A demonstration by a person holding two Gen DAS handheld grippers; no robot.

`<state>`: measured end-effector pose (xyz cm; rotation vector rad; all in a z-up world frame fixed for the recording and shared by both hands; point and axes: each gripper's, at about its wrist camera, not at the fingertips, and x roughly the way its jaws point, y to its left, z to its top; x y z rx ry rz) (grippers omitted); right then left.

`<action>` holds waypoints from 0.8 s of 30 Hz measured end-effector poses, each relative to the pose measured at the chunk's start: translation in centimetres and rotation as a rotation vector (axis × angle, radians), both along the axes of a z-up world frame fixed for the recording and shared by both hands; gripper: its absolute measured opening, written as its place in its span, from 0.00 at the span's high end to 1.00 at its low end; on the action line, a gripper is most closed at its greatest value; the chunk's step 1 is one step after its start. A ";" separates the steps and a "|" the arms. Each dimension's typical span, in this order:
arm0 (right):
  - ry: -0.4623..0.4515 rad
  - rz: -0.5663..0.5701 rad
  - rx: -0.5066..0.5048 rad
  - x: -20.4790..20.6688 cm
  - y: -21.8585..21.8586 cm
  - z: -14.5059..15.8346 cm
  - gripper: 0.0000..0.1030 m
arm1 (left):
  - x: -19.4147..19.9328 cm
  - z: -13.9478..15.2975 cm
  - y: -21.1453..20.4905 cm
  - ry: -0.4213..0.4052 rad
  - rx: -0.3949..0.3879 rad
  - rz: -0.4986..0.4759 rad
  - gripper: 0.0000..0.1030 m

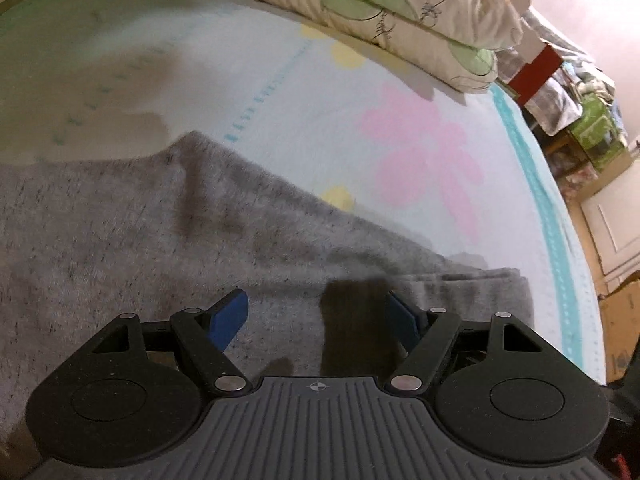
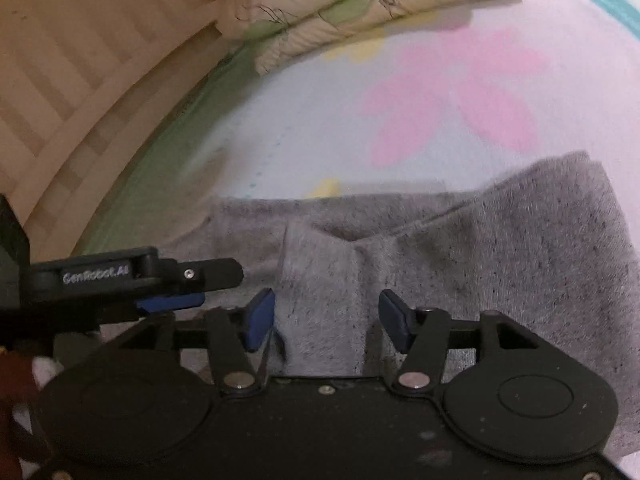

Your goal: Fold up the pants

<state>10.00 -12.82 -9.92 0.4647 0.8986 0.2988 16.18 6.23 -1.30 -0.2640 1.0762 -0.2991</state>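
Note:
Grey heathered pants [image 1: 152,232] lie spread on a pale bedsheet [image 1: 304,112] printed with a pink flower. My left gripper [image 1: 316,300] hovers over the cloth, its blue pads [image 1: 230,316] wide apart and nothing between them. In the right wrist view the pants [image 2: 520,248] show a raised fold [image 2: 320,280] running between the blue pads [image 2: 260,316] of my right gripper [image 2: 325,300]. Those pads stand apart on either side of the fold and do not press it. My left gripper [image 2: 192,288] reaches in from the left edge, just beside the right one.
Two cream pillows with green leaf print [image 1: 400,12] are stacked at the head of the bed. A slatted wooden bed frame [image 2: 80,72] curves along the left. Beyond the bed's teal-edged far side [image 1: 532,152] stand boxes and clutter [image 1: 580,120] and a white door [image 1: 616,220].

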 end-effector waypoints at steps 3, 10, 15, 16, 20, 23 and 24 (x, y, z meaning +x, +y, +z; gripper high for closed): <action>-0.069 0.019 0.001 -1.0 -1.6 2.0 0.41 | 0.0 0.6 -1.2 -0.027 -0.021 -0.037 0.29; -0.049 -0.011 -0.101 -0.8 -7.4 3.1 0.63 | -0.8 -0.9 -6.4 -0.026 -0.026 -0.189 0.28; 0.036 -0.081 -0.196 0.7 -10.3 0.5 0.81 | -1.8 -3.6 -8.3 0.010 0.019 -0.270 0.28; 0.074 -0.132 -0.213 1.2 -11.5 -0.5 0.94 | -2.0 -4.2 -8.5 0.015 0.033 -0.287 0.28; 0.146 -0.224 -0.091 1.3 -15.1 -2.7 1.00 | -2.5 -4.6 -8.7 -0.023 0.072 -0.352 0.28; 0.098 -0.188 -0.149 0.7 -14.4 -1.0 0.90 | -2.4 -4.5 -8.6 -0.023 0.068 -0.361 0.28; 0.064 -0.173 -0.151 0.3 -14.1 -0.3 0.88 | -2.3 -4.5 -8.6 -0.022 0.062 -0.357 0.28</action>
